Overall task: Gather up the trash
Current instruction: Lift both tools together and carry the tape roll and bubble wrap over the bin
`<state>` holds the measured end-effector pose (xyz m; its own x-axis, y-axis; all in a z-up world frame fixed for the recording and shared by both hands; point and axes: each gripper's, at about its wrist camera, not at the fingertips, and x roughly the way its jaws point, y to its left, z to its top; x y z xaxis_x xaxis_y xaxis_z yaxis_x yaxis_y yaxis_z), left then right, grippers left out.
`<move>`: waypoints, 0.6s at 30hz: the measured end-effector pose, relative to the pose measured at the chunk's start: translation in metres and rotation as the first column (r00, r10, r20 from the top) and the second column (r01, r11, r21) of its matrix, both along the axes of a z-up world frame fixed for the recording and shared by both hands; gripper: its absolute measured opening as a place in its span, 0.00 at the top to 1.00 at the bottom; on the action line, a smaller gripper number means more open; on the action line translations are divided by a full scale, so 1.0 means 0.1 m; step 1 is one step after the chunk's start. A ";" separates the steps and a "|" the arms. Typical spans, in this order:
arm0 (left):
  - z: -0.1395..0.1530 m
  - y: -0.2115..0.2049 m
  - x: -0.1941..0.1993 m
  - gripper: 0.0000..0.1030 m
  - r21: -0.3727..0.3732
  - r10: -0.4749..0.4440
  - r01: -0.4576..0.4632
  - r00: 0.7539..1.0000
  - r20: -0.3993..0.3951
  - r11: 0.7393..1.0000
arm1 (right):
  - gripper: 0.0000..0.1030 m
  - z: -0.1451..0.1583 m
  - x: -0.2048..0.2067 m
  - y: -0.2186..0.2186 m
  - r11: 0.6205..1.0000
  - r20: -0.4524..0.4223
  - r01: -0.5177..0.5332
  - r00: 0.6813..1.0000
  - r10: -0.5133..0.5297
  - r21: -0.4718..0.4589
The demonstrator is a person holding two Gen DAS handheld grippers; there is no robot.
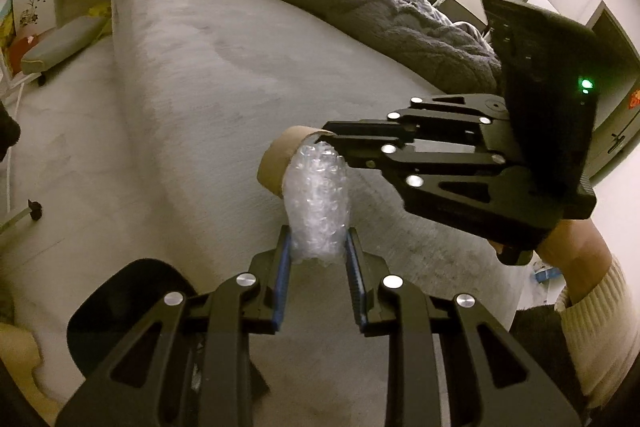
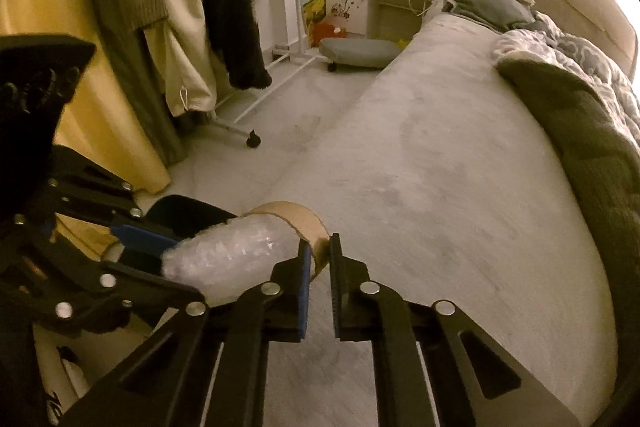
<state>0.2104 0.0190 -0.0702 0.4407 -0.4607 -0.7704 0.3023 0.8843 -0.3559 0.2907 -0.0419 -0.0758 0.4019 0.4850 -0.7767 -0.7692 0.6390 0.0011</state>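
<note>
Twice saw the same trash, once from each claw.

From the left claw's camera, found bare floor point(image 1: 60, 167) far left, with lots of room to move. Met the long edge of the bed point(image 1: 200, 67) next, running up and away. Could not tell what the dark round thing point(image 1: 132, 299) by the low left corner was. Saw the left claw point(image 1: 318, 239) clamped on a roll of bubble wrap point(image 1: 316, 195), both blue pads pressed into it. Saw the far end of the roll up against a brown cardboard ring point(image 1: 276, 163), above the bed's edge. Found the right claw point(image 1: 334, 141) nipped tight on that ring's wall. Lost part of the ring behind the roll. Glimpsed a hand point(image 1: 560, 247) and a pale sleeve point(image 1: 592, 311) at far right, cut off by the picture's rim.

From the right claw's camera, saw a yellow curtain point(image 2: 40, 27) and hanging clothes point(image 2: 200, 7) close on the left, leaving little room there. Caught the left claw point(image 2: 168, 259) partly in shadow, gripping the wrap point(image 2: 232, 247). Saw the right claw point(image 2: 320, 255) pinched together on the ring point(image 2: 304, 223). Found wide open bed top point(image 2: 440, 187) to the right, up to a heaped blanket point(image 2: 580, 127).
</note>
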 end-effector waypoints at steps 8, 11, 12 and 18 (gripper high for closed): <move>0.00 0.24 -0.09 0.73 -0.005 0.015 -0.015 1.000 -0.007 1.000 | 0.95 -0.03 0.01 0.29 1.000 -0.001 -0.016 1.000 0.016 -0.019; 0.02 0.34 -0.15 0.73 -0.013 0.021 -0.021 1.000 -0.006 1.000 | 0.97 -0.04 0.01 0.38 0.999 -0.002 -0.027 1.000 0.027 -0.022; 0.04 0.37 -0.17 0.73 -0.016 0.021 -0.021 1.000 -0.003 1.000 | 0.97 -0.04 0.01 0.43 0.999 0.000 -0.029 1.000 0.029 -0.026; 0.08 0.58 -0.30 0.73 -0.004 0.040 -0.040 0.999 -0.001 0.999 | 0.98 -0.03 0.01 0.63 0.999 -0.002 -0.040 0.999 0.040 -0.023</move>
